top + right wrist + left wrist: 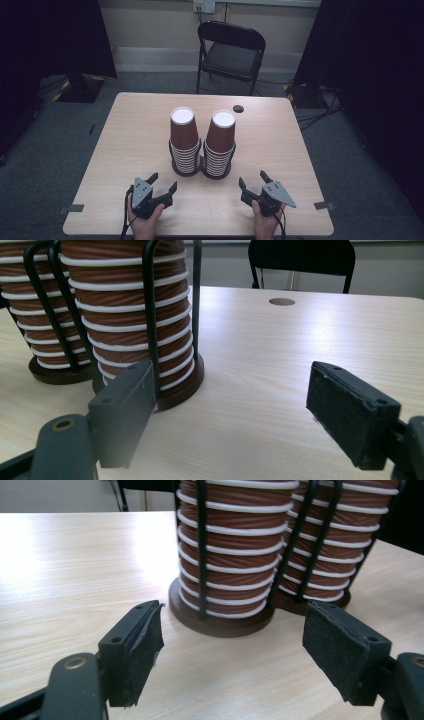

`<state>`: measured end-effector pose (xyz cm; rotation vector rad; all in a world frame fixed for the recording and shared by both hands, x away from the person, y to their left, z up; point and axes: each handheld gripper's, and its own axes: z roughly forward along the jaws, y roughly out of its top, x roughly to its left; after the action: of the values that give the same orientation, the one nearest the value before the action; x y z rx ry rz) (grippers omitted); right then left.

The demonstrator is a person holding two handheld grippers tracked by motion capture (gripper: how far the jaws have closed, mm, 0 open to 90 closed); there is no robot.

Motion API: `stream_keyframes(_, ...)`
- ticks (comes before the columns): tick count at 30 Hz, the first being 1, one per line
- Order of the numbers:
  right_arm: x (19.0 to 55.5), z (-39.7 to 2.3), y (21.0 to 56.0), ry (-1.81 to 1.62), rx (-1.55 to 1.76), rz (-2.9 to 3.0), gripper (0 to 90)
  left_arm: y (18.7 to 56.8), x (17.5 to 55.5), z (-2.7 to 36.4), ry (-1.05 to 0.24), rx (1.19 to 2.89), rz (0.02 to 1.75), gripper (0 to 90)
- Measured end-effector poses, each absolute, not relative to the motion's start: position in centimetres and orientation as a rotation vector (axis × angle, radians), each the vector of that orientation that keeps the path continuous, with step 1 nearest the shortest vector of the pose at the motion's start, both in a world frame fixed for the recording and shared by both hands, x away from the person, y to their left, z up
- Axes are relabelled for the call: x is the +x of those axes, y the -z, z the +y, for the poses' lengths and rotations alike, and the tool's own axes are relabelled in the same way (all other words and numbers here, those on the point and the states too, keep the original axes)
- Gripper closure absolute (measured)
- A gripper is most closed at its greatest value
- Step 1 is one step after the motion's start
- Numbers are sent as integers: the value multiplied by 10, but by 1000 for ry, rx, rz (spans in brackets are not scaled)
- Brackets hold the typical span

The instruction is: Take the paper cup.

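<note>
Two stacks of brown paper cups, left stack (pixel 184 142) and right stack (pixel 219 146), upright in wire holders, side by side at worktop (pixel 135 135) centre. Left claw (pixel 163 183) and right claw (pixel 253 180) near front edge, jaws wide, nothing between. Bare worktop around both holders. Stack tops cut off in both gripper views.

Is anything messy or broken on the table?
Mostly tidy: both cup stacks stand upright in their black racks. One odd thing: the pad on the left hand-held gripper looks frayed and peeling at its edge.
</note>
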<state>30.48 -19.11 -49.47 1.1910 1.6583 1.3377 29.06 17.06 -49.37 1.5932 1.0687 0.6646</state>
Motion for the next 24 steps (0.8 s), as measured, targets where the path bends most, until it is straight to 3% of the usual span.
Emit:
stream_keyframes(11, 306, -192, 494, -1354, 1185, 1689, 169, 480, 288, 169, -636, 1610, 1015, 239)
stream_keyframes(24, 306, -191, 494, -1359, 1181, 1708, 161, 462, 286, 157, -635, 1588, 992, 159)
